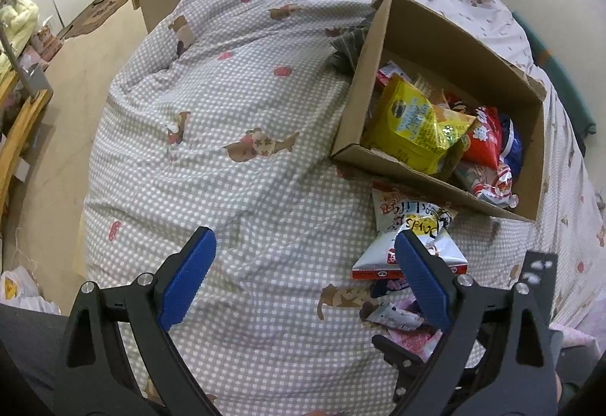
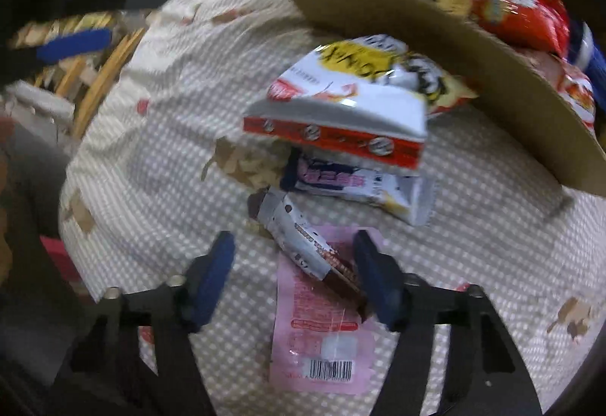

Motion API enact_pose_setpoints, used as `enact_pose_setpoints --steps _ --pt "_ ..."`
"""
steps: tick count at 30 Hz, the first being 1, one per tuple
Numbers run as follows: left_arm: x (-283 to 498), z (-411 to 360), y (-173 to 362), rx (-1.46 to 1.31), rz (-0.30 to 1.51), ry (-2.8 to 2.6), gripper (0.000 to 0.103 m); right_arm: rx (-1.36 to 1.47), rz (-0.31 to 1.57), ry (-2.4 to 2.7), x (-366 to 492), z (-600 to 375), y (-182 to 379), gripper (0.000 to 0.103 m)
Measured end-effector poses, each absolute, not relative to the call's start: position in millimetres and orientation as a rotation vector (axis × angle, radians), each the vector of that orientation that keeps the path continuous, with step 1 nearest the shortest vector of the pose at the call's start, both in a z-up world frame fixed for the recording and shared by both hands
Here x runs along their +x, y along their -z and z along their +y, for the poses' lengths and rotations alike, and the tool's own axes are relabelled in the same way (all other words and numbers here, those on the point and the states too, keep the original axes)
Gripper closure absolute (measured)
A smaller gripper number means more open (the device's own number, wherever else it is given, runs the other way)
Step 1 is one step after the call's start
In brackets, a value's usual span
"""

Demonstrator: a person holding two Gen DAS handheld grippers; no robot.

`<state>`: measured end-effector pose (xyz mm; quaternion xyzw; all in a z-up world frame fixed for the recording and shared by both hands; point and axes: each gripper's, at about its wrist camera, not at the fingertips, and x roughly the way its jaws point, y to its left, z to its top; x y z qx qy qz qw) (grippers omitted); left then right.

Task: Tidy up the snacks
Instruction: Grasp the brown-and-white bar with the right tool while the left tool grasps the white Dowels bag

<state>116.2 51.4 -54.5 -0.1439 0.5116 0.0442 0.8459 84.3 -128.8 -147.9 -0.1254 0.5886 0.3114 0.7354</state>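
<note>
- Right wrist view: right gripper (image 2: 293,251) was spread wide, nothing gripped, hovering low over the bed (image 2: 492,245).
- Between its blue pads (image 2: 217,264) lay a brown-and-white snack bar (image 2: 303,245), resting on a pink packet (image 2: 322,321) with barcode end nearest the camera. Contact with pads: cannot tell, frame blurred.
- Just beyond: purple-and-white packet (image 2: 360,185), then a white chip bag (image 2: 352,105) with a red strip, leaning at the cardboard box (image 2: 454,48) near wall.
- Left wrist view: left gripper (image 1: 305,240) was also released, empty, above bare checked cover mid-bed.
- Its right finger (image 1: 420,276) overlapped the white chip bag (image 1: 413,234) in view.
- Cardboard box (image 1: 363,75) sat toward the bed's far right, holding a yellow bag (image 1: 413,120), red bag (image 1: 484,139) and others.
</note>
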Motion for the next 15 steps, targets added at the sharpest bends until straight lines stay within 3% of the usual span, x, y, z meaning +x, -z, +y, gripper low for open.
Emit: enact_pose_setpoints --steps 2,4,15 --pt "116.2 53.5 55.1 -0.309 1.082 -0.098 0.009 -0.308 1.284 -0.673 80.8 -130.7 148.9 0.071" --pt "116.4 54.6 55.8 -0.312 1.085 -0.1 0.009 -0.288 1.28 -0.68 79.1 -137.5 145.1 0.082" --pt "124.1 27.2 67.0 -0.286 1.17 0.0 0.009 0.103 1.179 -0.652 75.8 -232.7 66.8 0.083"
